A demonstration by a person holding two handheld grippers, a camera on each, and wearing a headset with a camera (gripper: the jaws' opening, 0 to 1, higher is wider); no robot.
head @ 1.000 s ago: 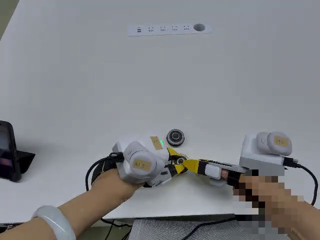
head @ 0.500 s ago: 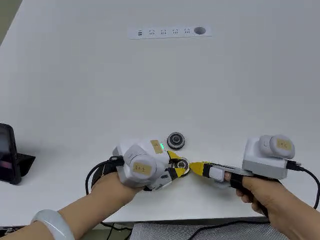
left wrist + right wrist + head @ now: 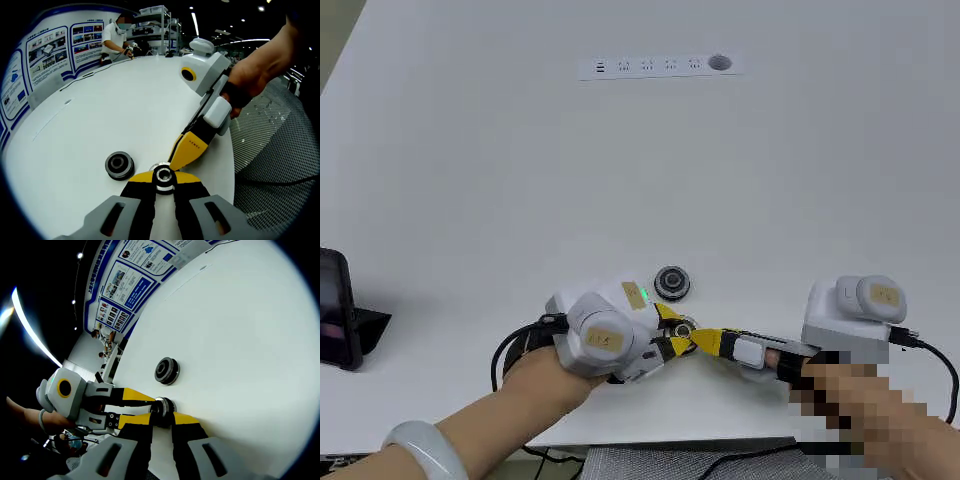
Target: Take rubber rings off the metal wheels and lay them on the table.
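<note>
A small metal wheel is held just above the table's front edge, with my left gripper shut on it from the left. In the left gripper view the wheel sits between my two yellow jaws. My right gripper comes in from the right, and its narrow yellow tips pinch the wheel's rim, where the rubber ring runs. The right gripper meets the wheel from above right in the left gripper view. A second wheel with its black ring lies flat on the table just beyond.
A white power strip lies far back on the white table. A dark phone on a stand stands at the left edge. Black cables trail off the front edge by both hands.
The right gripper drew back to the right half a second ago and has now come in against the held wheel again. The left gripper and the table wheel stayed put.
</note>
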